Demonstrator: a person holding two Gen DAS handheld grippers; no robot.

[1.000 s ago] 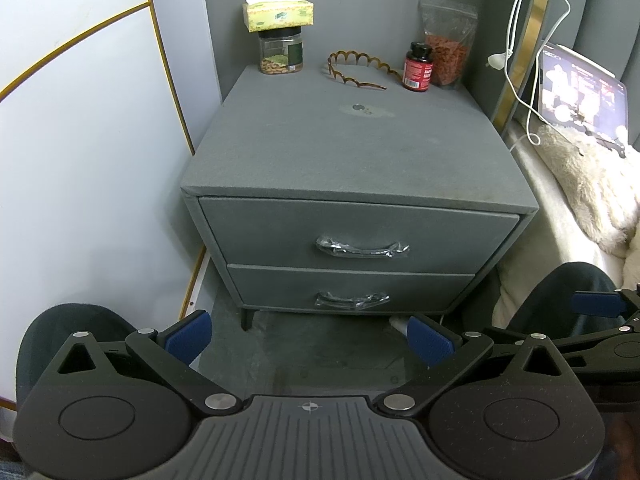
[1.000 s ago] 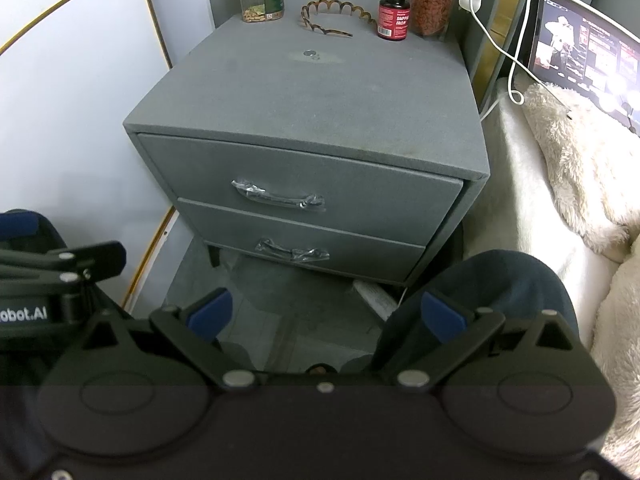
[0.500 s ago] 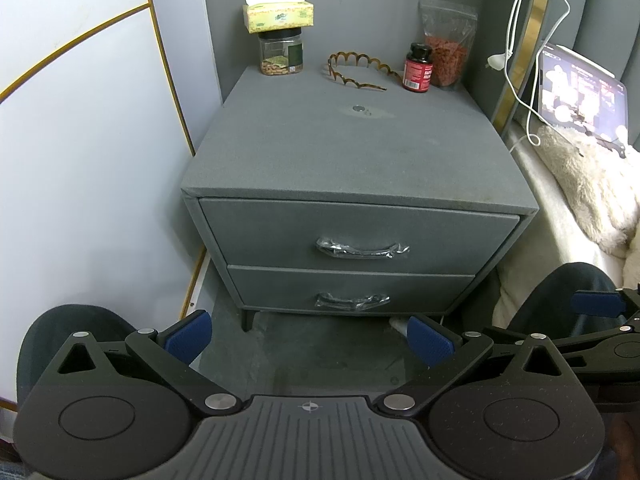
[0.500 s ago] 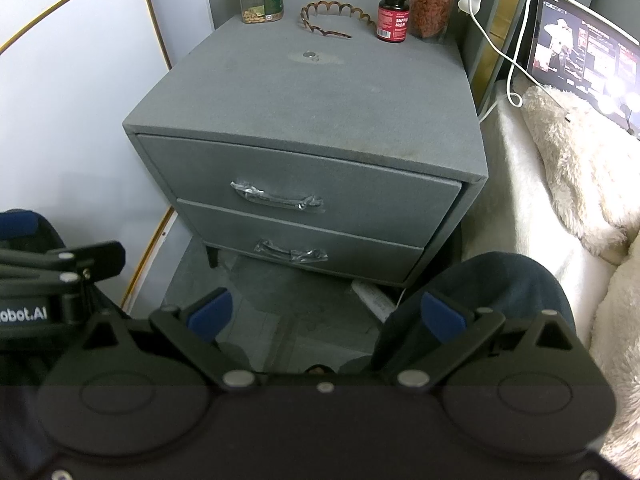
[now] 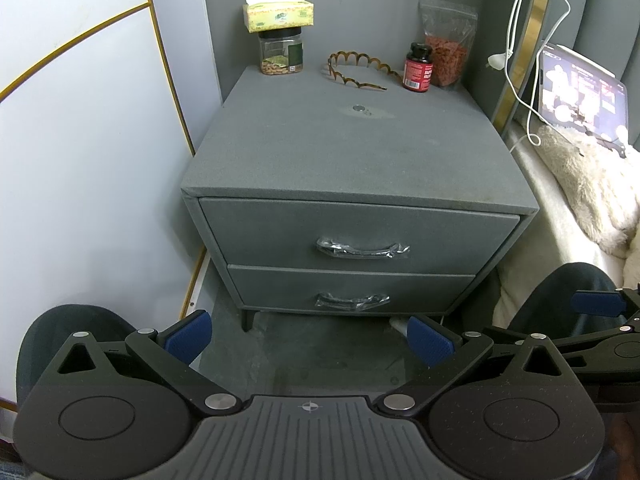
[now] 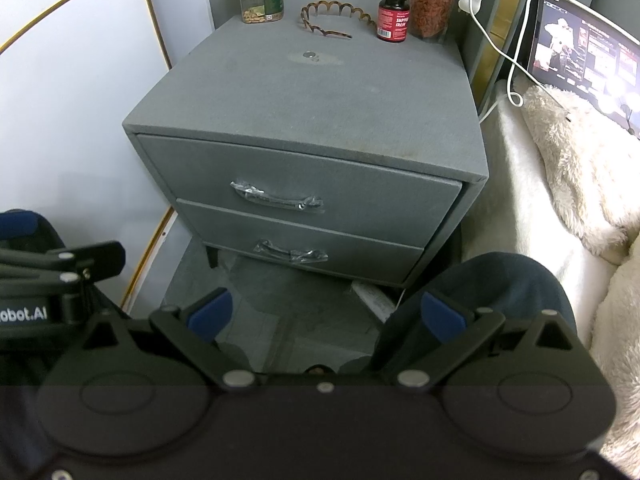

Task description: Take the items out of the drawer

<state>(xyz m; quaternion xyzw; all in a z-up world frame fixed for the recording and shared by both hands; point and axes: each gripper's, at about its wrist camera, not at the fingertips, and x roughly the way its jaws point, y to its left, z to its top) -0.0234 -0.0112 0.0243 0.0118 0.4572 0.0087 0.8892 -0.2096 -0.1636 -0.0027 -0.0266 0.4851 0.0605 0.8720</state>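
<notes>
A grey fabric nightstand (image 5: 356,148) (image 6: 316,108) stands in front of me with two drawers, both closed. The top drawer (image 5: 360,236) (image 6: 304,188) has a plastic-wrapped metal handle (image 5: 362,249) (image 6: 276,200). The bottom drawer (image 5: 352,292) (image 6: 300,244) has a similar handle (image 5: 352,301) (image 6: 290,254). My left gripper (image 5: 310,338) is open and empty, held low in front of the bottom drawer, well short of it. My right gripper (image 6: 326,316) is open and empty too, over the floor. What the drawers hold is hidden.
At the back of the nightstand sit a tissue box (image 5: 278,16) on a jar (image 5: 281,55), a wavy hairband (image 5: 360,70), a red bottle (image 5: 419,68) and a pouch (image 5: 447,44). A white wall panel (image 5: 92,160) is left; a bed with fluffy throw (image 6: 580,168), cables and laptop (image 6: 580,56) right. My knee (image 6: 492,296) is beside the right gripper.
The right wrist view has crept slightly closer to the nightstand. The left gripper has barely moved. Both stay open.
</notes>
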